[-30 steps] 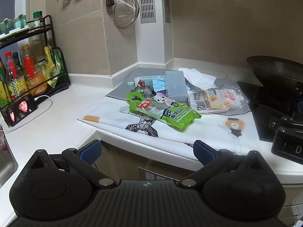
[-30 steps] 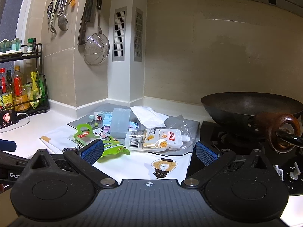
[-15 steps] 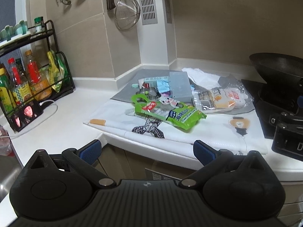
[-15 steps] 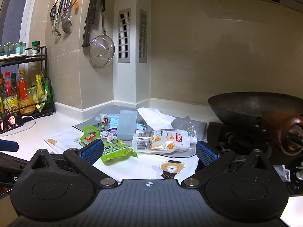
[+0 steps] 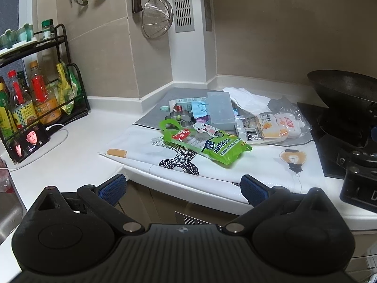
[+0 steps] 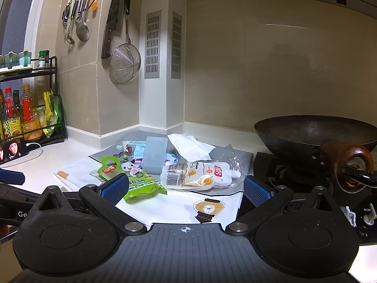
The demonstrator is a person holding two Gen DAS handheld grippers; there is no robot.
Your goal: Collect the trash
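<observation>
Both claws are spread wide and empty, held short of the desk edge, so nothing has been picked up yet. The left claw (image 5: 183,188) sits low in its view, pointing toward the pile at frame centre; the right claw (image 6: 186,189) is nearer to it, and its left pad overlaps the near corner of the green wipes packet (image 6: 132,179) in the picture, though I cannot tell whether they touch.

The trash lies in a heap on the printed mat (image 5: 259,165) at the middle of the desk (image 5: 70,153): the green wipes packet (image 5: 207,143) in front, a clear bag holding a white spouted pouch (image 5: 271,127) to its right, a grey plastic box (image 5: 220,110) behind, and crumpled white paper (image 5: 249,97) toward the upper right.

The green packet looks like the sensible first grab, being nearest and on top. It is flat and slippery, so the claw should come in low, pinch a raised edge or its hanging loop (image 5: 170,127), and lift without dragging the mat. On the right, keep clear of the wok (image 6: 315,132) and its wooden handle (image 6: 346,165).
</observation>
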